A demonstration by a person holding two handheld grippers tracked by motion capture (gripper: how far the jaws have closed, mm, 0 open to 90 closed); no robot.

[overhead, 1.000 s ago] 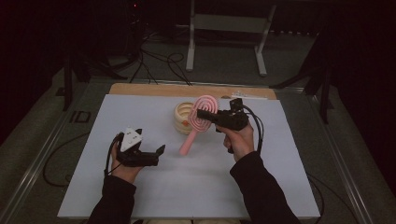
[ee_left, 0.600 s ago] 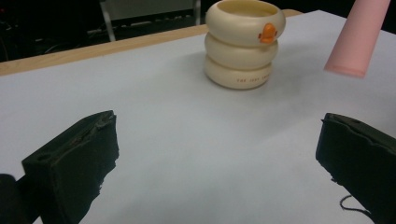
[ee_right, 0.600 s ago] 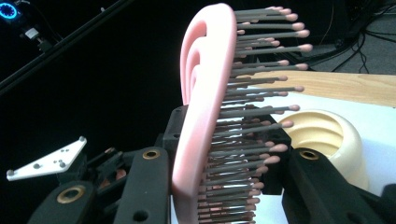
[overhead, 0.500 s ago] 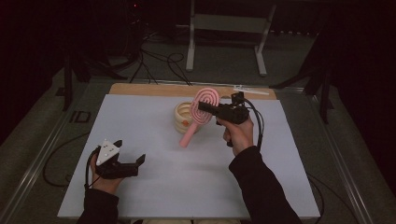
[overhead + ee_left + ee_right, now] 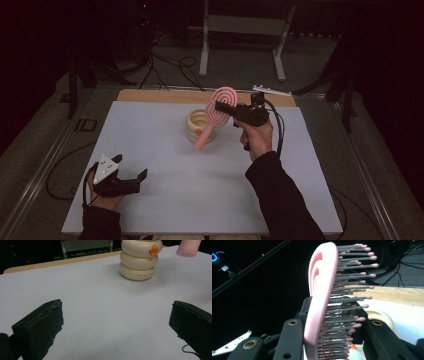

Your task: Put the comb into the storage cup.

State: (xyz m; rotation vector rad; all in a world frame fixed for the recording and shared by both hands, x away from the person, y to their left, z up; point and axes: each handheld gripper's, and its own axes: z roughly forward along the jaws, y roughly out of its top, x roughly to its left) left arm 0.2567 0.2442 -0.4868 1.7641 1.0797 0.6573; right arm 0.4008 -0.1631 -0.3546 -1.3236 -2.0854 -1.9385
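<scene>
A white table, a wooden board behind, cables beyond.

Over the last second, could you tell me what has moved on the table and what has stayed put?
The left gripper, jaws open and empty, drew back toward the table's near left corner. The right gripper, still shut on the pink hairbrush, lifted it slightly up and away, so the handle end now hangs over the cream ringed holder. The holder stayed where it was.

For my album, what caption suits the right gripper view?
Right tool clamps a pink hairbrush by its head, grey bristles facing right.
</scene>
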